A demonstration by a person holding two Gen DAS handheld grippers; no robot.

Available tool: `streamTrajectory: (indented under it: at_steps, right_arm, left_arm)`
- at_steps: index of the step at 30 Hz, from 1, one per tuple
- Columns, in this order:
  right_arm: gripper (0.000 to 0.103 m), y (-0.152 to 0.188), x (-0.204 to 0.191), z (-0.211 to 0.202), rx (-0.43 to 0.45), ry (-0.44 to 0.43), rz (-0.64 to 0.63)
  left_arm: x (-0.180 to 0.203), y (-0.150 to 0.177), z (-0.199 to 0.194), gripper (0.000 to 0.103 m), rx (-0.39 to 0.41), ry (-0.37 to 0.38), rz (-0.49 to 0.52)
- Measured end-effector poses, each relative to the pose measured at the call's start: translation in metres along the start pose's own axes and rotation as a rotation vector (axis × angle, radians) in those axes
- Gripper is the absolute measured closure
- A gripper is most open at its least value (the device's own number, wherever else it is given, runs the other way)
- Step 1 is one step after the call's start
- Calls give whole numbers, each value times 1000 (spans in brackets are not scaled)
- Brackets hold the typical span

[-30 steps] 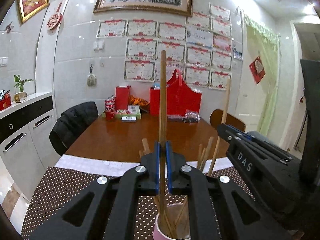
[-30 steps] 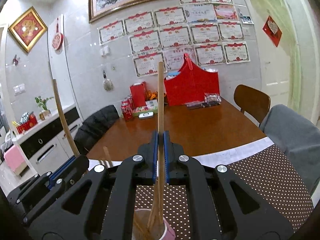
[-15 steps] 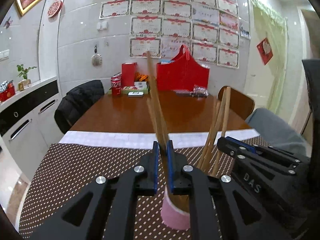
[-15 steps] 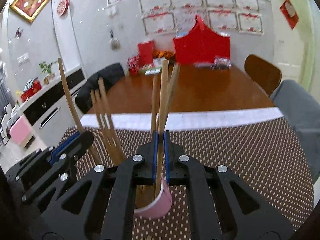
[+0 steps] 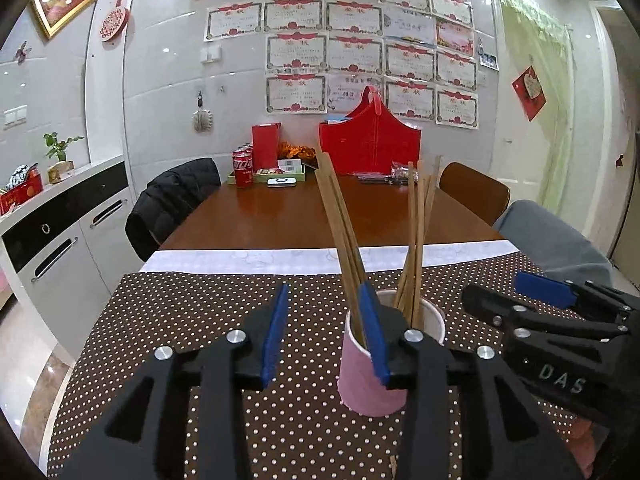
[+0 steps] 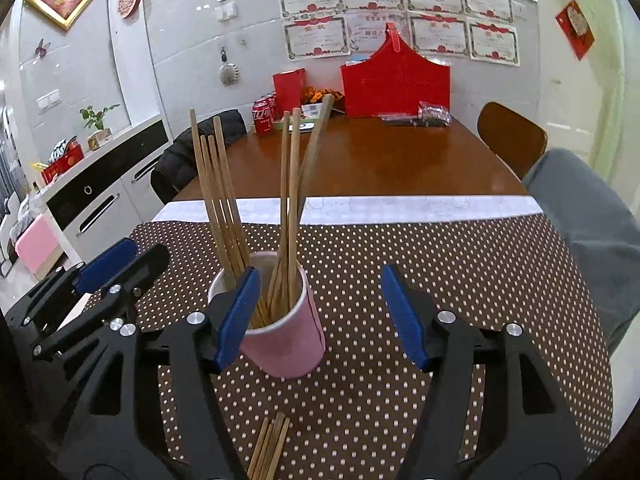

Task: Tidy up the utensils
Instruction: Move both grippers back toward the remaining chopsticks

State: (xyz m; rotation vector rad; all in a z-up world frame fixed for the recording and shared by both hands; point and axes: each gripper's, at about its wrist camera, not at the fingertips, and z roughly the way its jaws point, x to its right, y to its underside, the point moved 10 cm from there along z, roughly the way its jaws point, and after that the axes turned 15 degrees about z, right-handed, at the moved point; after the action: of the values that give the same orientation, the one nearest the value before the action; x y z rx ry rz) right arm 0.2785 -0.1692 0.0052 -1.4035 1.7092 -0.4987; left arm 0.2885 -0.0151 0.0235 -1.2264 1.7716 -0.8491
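Opening, both the left gripper (image 5: 325,330) and right gripper (image 6: 320,312) hold nothing, flanking the chopsticks (image 6: 288,208) in the pink cup (image 6: 286,346).

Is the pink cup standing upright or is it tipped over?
Upright. The pink cup stands on its base on the dotted tablecloth, its open mouth facing up, and the wooden chopsticks stand inside it, leaning on the rim.
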Motion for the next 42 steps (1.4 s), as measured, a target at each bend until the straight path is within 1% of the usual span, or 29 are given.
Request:
streamTrajectory:
  at_steps: [5, 7, 10, 16, 23, 29, 34, 36, 39, 42]
  right_arm:
    - [38, 5, 4, -13, 4, 4, 5]
    - [34, 8, 4, -18, 0, 3, 9]
    - [32, 15, 5, -26, -4, -2, 19]
    - [27, 28, 8, -40, -14, -4, 27]
    - [24, 48, 12, -53, -36, 2, 34]
    - [22, 68, 13, -59, -59, 10, 24]
    - [22, 92, 18, -52, -111, 28, 25]
    - [22, 102, 20, -48, -142, 30, 37]
    - [22, 120, 22, -39, -207, 27, 53]
    - [22, 138, 27, -29, -256, 49, 60]
  left_arm:
    - [3, 1, -17, 58, 17, 0, 10]
    - [3, 1, -24, 55, 26, -1, 13]
    - [5, 4, -34, 50, 32, 2, 15]
    - [10, 13, -53, 48, 34, 9, 13]
    - [13, 35, -68, 48, 9, 19, 0]
    - [13, 59, -74, 48, -32, 23, -4]
    - [15, 80, -74, 48, -78, 31, -8]
    - [16, 89, -70, 48, -112, 49, -18]
    - [17, 103, -66, 48, -154, 54, -19]
    - [16, 117, -63, 48, -183, 57, -20]
